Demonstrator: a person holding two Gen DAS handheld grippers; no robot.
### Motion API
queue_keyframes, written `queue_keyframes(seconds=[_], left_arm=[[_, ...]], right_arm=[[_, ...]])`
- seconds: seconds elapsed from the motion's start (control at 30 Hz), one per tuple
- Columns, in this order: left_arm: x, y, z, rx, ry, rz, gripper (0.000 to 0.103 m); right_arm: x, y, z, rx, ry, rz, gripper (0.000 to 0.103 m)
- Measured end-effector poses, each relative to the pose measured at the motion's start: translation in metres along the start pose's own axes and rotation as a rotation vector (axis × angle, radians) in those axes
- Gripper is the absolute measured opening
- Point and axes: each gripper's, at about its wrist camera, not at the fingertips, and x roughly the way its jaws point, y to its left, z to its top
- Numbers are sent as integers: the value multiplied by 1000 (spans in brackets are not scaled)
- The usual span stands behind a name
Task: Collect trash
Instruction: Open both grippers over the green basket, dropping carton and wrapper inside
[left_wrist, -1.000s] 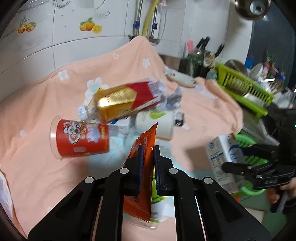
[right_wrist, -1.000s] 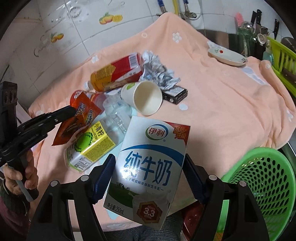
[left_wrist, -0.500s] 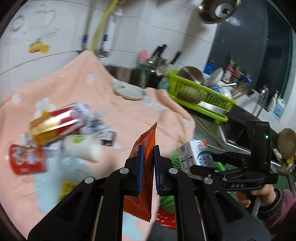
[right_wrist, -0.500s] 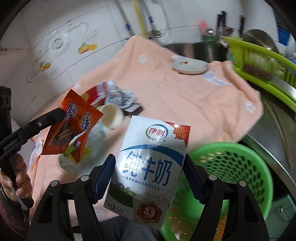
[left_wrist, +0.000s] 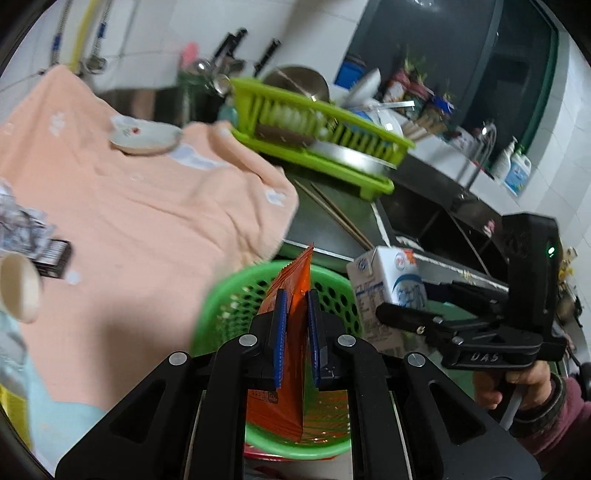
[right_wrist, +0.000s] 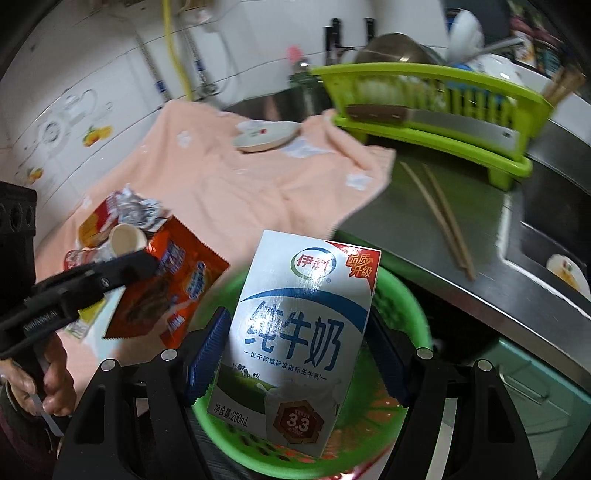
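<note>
My left gripper (left_wrist: 294, 306) is shut on an orange snack wrapper (left_wrist: 291, 284) and holds it over the green mesh basket (left_wrist: 236, 295). My right gripper (right_wrist: 295, 328) is shut on a white and blue milk carton (right_wrist: 299, 332) and holds it over the same basket (right_wrist: 402, 295). The carton also shows in the left wrist view (left_wrist: 388, 291), beside the basket's right rim. The wrapper also shows in the right wrist view (right_wrist: 170, 288), at the basket's left. More trash lies on the peach cloth (right_wrist: 229, 184): a paper cup (right_wrist: 125, 240), crumpled foil (right_wrist: 140, 214) and a red and gold packet (right_wrist: 96, 229).
A small white dish (left_wrist: 144, 136) sits at the cloth's far edge. A lime dish rack (left_wrist: 317, 136) with dishes stands on the steel counter, chopsticks (right_wrist: 439, 218) lie in front of it, and a sink (right_wrist: 554, 229) is to the right. A black box (left_wrist: 51, 254) lies by the cup.
Both grippers have swung right, away from the trash pile on the cloth, and now hold the wrapper and the carton over the green basket. Both stayed shut.
</note>
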Motion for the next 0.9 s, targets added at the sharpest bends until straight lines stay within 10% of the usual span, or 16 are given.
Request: queue_keyframes(seconds=[0.13,0.27,0.9], left_arm=[[22,-8,-9,6,49,-15,15],[30,-6,-19,-12,72,-31,43],[-53,42,-42,-75,-43,169,52]], right_arm=[[-3,-18,-7,26,5,-25,71],[0,-26,-11,42,15,-32,71],[74,1,-26,-2,170,-30,71]])
